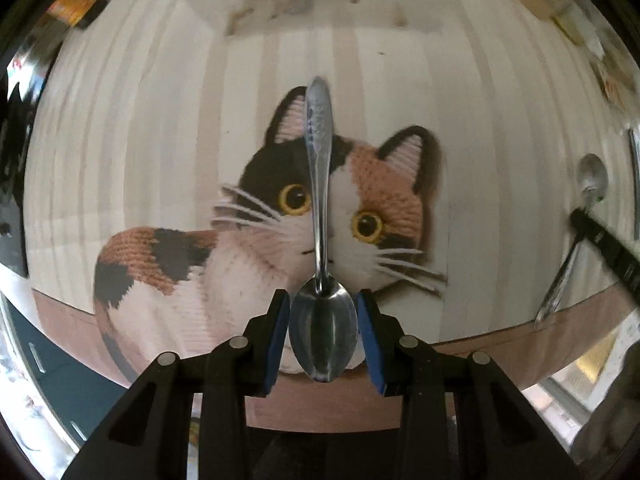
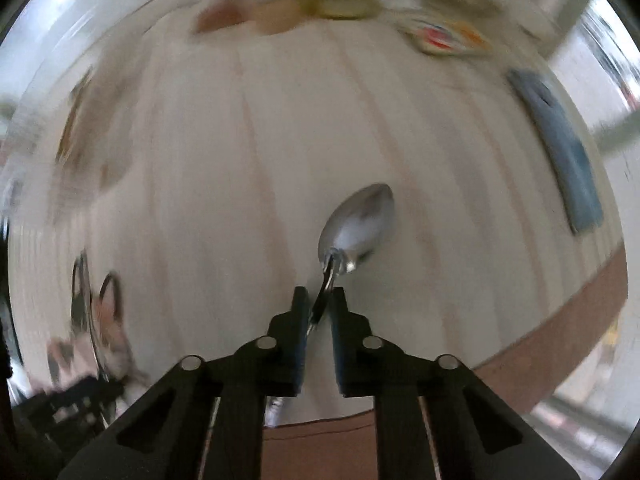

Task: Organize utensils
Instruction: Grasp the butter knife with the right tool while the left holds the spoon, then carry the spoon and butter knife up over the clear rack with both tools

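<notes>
In the left wrist view my left gripper (image 1: 323, 300) is closed on the bowl of a steel spoon (image 1: 320, 184); its handle points away over the cat-picture mat (image 1: 372, 192). At the right edge of that view, the right gripper's finger (image 1: 604, 246) holds a second spoon (image 1: 588, 196). In the right wrist view my right gripper (image 2: 319, 294) is shut on the neck of that second spoon (image 2: 360, 224), bowl pointing forward above the pale wooden table (image 2: 240, 180). The view is blurred by motion.
The table's brown front edge (image 1: 344, 404) runs below the grippers. A blue cloth-like item (image 2: 560, 144) lies at the right. Blurred colourful objects (image 2: 440, 36) stand at the table's far side. The cat mat and left gripper show blurred at the lower left (image 2: 100, 328).
</notes>
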Tool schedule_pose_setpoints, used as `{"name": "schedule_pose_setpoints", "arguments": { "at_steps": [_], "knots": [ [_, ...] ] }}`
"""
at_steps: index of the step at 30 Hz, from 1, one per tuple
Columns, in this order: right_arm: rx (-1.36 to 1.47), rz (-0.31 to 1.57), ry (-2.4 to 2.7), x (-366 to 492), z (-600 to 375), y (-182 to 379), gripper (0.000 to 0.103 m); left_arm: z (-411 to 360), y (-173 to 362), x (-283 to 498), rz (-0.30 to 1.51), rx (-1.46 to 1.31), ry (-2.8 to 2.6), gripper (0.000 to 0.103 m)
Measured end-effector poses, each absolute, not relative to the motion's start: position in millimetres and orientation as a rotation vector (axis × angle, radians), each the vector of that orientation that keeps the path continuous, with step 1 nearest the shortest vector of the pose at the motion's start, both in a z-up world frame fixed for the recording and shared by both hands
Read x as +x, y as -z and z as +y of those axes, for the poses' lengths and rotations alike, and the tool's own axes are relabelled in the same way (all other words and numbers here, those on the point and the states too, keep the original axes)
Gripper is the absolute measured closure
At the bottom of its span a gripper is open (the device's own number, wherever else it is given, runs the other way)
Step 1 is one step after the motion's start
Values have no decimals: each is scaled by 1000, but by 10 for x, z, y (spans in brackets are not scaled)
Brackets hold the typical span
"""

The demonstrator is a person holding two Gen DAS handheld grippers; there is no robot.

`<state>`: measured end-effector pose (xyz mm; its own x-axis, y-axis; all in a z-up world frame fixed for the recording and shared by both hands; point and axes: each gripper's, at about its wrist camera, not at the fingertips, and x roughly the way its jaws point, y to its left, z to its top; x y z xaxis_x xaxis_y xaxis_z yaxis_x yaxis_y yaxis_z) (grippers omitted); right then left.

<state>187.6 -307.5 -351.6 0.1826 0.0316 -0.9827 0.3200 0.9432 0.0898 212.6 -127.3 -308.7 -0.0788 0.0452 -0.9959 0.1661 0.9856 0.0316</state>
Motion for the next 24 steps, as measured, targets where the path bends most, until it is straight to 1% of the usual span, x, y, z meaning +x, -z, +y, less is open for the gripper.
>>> {"name": "schedule_pose_setpoints", "arguments": {
  "at_steps": [2,9,15,19,24],
  "knots": [
    [251,1399,152,1877,-2899,3517,99,-1225,3079,2148,1650,148,98,72],
    [126,1447,82,1770,-2625,3508,100,-1199,3016,2178,1658,109,110,72],
    [124,1460,91,1672,-2650,3498,100,-1174,3123,2179,1659,120,116,71],
    [125,1455,101,1780,-2607,3511,101,-1232,3143,2131,1645,134,122,72],
    [162,1436,96,1734,-2639,3480,101,-1283,2991,2102,1602,156,125,72]
  ]
}}
